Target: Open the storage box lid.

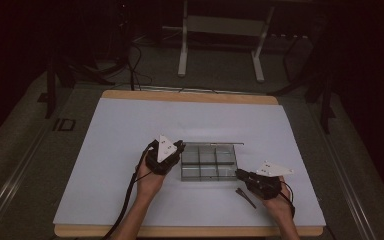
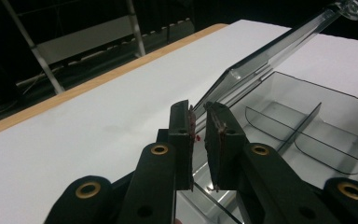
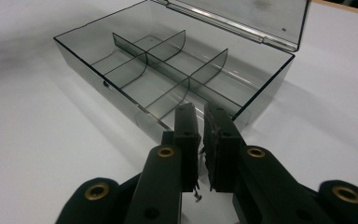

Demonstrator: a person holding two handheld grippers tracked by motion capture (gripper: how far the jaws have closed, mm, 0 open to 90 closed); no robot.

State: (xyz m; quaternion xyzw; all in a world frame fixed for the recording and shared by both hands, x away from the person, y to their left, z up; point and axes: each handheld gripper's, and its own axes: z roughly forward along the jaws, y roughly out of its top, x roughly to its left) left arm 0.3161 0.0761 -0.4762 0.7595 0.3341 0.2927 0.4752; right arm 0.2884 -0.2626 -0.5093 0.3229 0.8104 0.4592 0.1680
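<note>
Here, the white table sheet (image 1: 120,150) lies smooth and matte over a wooden board (image 1: 190,96) whose pale edge shows at the far and near sides; beyond it, on the dark floor, stands the white metal frame (image 1: 220,30) of another table.

On the left, the left gripper (image 1: 180,148) sits at the left end of the compartment box (image 1: 209,162), near the middle of the sheet. In the left gripper view its black jaws stand nearly together, with a thin slit between the worn, reddish pads, and the raised lid's (image 2: 279,46) lower corner (image 2: 200,105) runs into that slit; whether the pads press on it I cannot tell.

The box is clear, smoke-tinted plastic, rectangular, with thin curved dividers (image 3: 168,70) that split it into six cells, all bare. The lid tilts up from its hinge along the far side.

Right of the box, the right gripper (image 1: 239,173) rests just off the near right corner, jaws almost closed with nothing between them. A small dark, slim object (image 1: 245,196) lies on the sheet just beside that hand; what it is, I cannot tell.
</note>
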